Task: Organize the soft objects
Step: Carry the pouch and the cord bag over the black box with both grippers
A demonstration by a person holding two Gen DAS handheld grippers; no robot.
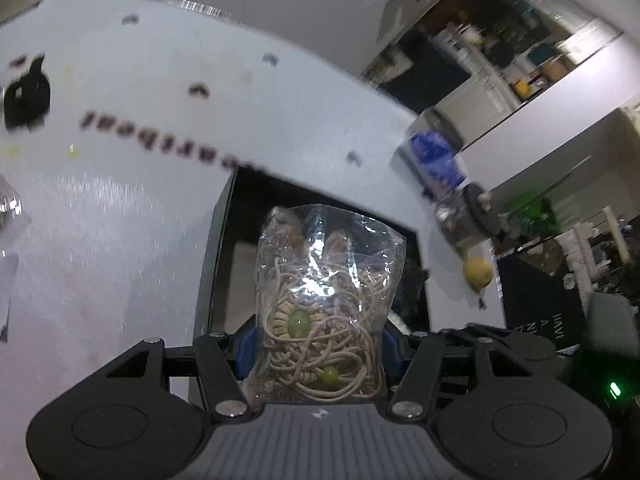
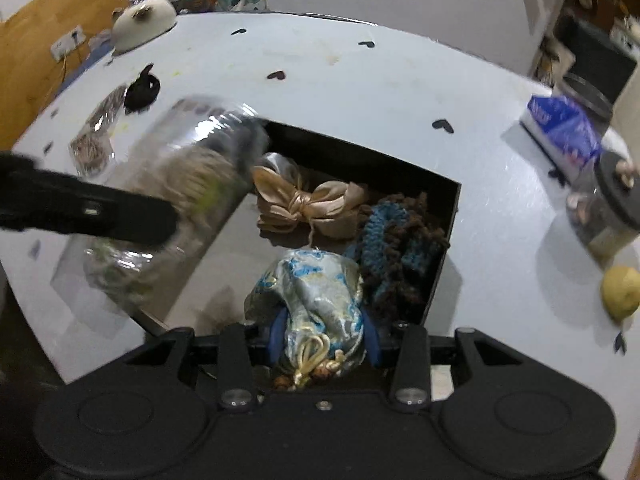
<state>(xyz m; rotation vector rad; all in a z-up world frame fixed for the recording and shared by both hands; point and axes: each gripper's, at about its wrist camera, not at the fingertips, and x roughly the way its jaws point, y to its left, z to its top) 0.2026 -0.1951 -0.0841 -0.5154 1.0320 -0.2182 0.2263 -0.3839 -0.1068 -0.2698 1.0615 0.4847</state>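
My left gripper (image 1: 316,344) is shut on a clear plastic bag of beige cords and green beads (image 1: 324,312), held above the dark open box (image 1: 224,248). In the right wrist view the same bag (image 2: 176,200) appears blurred at the left, over the box's left edge (image 2: 452,216), with the left gripper's finger (image 2: 88,210) across it. My right gripper (image 2: 324,340) is shut on a blue and silver brocade pouch (image 2: 316,300) with a gold drawstring, over the box. Inside the box lie a beige satin bow (image 2: 308,204) and a blue-brown knitted piece (image 2: 400,244).
The box is set into a white table with small heart marks (image 2: 360,88). A black clip (image 2: 142,90) and another clear bag (image 2: 94,140) lie at left. A blue packet (image 2: 560,132), a lidded jar (image 2: 608,200) and a lemon (image 2: 622,290) stand at right.
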